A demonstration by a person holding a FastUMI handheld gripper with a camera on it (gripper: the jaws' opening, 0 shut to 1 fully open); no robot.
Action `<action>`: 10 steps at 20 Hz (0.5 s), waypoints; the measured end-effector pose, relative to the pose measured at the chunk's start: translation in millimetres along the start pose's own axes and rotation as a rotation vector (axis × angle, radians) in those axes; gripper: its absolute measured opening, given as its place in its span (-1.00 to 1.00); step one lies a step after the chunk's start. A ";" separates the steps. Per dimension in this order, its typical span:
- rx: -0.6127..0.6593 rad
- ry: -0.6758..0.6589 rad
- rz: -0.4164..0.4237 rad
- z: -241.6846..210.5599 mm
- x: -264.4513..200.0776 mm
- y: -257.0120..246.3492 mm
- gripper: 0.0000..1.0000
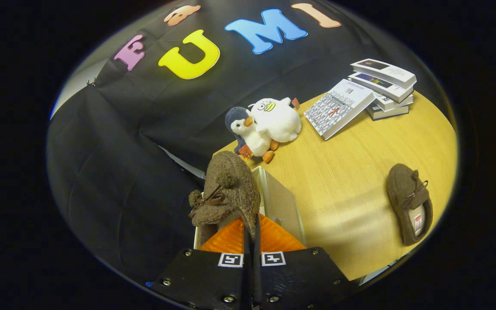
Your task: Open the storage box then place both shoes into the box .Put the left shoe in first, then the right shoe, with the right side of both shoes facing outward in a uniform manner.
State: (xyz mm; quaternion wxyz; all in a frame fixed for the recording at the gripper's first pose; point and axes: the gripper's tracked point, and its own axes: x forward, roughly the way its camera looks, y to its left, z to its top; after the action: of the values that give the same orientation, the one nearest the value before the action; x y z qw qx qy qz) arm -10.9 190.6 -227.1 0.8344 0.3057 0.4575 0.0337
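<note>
The tool (251, 228) is nearly closed, pinching the rim of a fuzzy brown shoe (226, 193) over the white box (278, 200); a matching shoe (409, 202) lies on the wooden table (347, 172).

The held shoe (226, 193) hides most of the storage box (280, 202) (its inside unseen); the gripper (251, 234) fingertips seem buried in its heel.
</note>
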 end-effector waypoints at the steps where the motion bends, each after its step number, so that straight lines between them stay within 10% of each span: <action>1: 0.003 0.006 0.004 -3.2 4.3 4.7 -0.97; 10: 0.020 0.043 0.000 -36.2 40.3 31.9 -0.97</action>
State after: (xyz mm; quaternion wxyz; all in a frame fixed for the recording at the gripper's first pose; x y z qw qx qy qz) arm -8.8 247.4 -254.1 0.8213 0.3133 0.4755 0.0357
